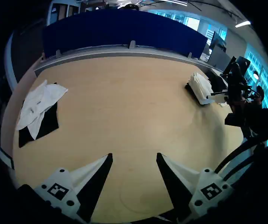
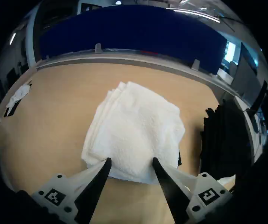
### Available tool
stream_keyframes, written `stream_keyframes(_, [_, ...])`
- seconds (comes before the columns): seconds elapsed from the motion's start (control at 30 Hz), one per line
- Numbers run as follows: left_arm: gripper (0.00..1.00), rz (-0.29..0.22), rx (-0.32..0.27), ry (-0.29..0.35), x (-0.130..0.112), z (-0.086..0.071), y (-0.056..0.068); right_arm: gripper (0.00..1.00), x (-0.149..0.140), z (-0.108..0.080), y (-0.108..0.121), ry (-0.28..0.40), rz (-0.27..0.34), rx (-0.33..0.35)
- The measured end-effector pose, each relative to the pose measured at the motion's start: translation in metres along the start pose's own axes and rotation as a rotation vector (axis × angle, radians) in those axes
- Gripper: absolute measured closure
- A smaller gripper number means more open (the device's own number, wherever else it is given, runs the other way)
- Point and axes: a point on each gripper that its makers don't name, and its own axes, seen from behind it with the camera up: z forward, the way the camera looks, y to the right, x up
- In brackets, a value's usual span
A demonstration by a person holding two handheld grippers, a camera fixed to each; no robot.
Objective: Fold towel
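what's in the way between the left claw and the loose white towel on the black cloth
Nothing visible. Just bare wooden tabletop lies between the open left claw and the loose white towel, which rests on the black cloth off to its left.

The folded towel (image 2: pixel 134 130) is white and fluffy. It is a thick square of many layers, and the layer edges show at its upper left side. It lies flat in the middle of the right gripper view. The loose towel (image 1: pixel 38 104) is white too. It lies crumpled at the left of the left gripper view, partly over a black cloth (image 1: pixel 49 121).
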Motion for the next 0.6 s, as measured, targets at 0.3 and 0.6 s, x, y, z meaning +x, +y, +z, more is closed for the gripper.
stream_keyframes(0.3, [0.13,0.002,0.005,0.015,0.005,0.0,-0.002,0.14,0.01,-0.005,-0.001,0.017,0.0,-0.006])
stream_keyframes(0.6, [0.13,-0.019,0.001,0.043,0.013,0.001,-0.009,0.14,0.041,-0.043,-0.005,0.137,0.054,-0.034])
